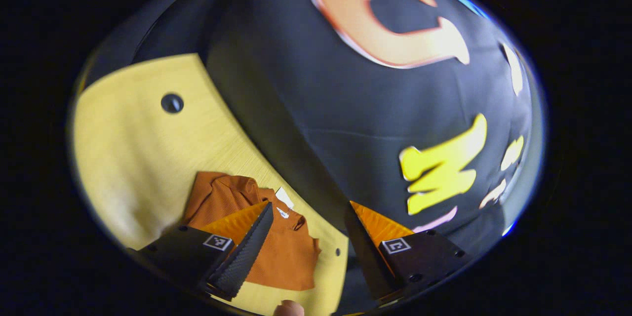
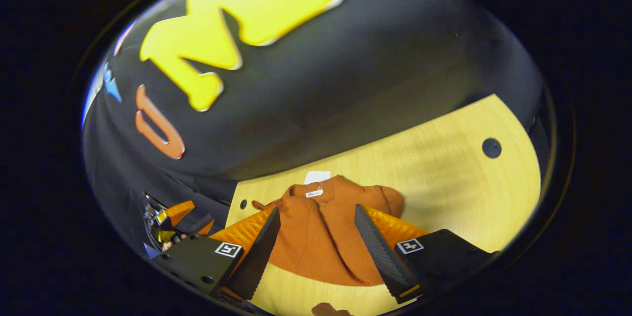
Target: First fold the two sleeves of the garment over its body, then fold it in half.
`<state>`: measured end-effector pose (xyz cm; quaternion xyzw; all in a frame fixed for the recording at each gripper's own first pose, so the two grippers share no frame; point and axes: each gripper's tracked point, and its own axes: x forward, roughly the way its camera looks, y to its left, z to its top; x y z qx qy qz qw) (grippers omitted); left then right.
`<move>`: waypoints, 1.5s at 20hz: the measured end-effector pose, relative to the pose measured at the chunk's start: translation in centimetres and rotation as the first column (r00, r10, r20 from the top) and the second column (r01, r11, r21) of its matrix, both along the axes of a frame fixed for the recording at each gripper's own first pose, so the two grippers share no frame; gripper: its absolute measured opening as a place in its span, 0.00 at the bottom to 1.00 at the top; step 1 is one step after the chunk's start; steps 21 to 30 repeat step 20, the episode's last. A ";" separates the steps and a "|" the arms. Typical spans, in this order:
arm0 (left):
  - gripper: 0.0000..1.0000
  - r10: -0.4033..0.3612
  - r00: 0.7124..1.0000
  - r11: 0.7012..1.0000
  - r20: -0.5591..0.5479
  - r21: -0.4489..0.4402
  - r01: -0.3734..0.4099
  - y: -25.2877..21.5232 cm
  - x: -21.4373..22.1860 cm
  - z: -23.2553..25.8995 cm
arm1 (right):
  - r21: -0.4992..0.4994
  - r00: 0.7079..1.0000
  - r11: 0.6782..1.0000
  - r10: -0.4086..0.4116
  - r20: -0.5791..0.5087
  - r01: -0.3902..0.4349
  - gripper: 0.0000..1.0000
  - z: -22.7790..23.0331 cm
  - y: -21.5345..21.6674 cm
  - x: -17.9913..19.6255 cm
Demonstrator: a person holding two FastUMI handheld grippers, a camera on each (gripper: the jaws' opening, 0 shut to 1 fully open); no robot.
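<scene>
A: Where is the garment (image 2: 321,237) seen?

B: In the right gripper view it is laid on the wooden table (image 2: 444,168), just beyond and between the fingers of the right gripper (image 2: 316,252). In the left gripper view the garment (image 1: 281,252) is seen past the left-hand finger (image 1: 247,249) of the left gripper (image 1: 306,252), partly between the two fingers.

A: Finger state?

B: Both pairs are spread apart, nothing is grasped. No cloth is touched by either, as far as can be told.

A: Garment condition?

B: Rust-orange knit, collar with a white tag (image 2: 316,177) at the end farthest from the right fingers. It is bunched in places; a rumpled lump is seen beyond the right-hand finger (image 2: 382,252), probably a sleeve. Whether the sleeves are already folded over cannot be told.

A: Handling?

B: Judged light, soft and limp, no stiffness. Sagging and dragging are to be expected when it is lifted. Slipping is unlikely against the textured pads, but a thin pinch could take only one layer.

A: Where should hold be taken?

B: At a sleeve end or cuff for the sleeve folds; at the two corners of the hem or shoulders for the half fold, one per gripper.
</scene>
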<state>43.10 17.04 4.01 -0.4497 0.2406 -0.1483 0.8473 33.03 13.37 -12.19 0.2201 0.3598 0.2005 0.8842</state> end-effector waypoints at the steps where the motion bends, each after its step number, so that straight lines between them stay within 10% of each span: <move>1: 0.96 0.012 0.999 0.997 0.042 0.080 -0.016 0.4 -2.0 1.3 | -0.043 0.998 0.999 0.022 0.053 -0.020 0.98 1.4 -0.3 -1.6; 7: 0.98 0.126 0.960 0.869 0.249 0.440 -0.228 2.4 -12.2 6.7 | -0.247 0.942 0.967 0.020 0.336 0.068 0.97 8.1 -3.0 -10.6; 13: 0.98 0.129 0.914 0.708 0.385 0.609 -0.356 2.1 -21.0 8.1 | -0.282 0.859 0.932 -0.055 0.509 0.227 0.97 10.8 -7.1 -17.8; 30: 0.98 0.085 0.921 0.698 0.380 0.637 -0.327 -1.4 -26.3 5.9 | -0.348 0.845 0.895 -0.056 0.531 0.279 0.97 6.4 -7.5 -23.6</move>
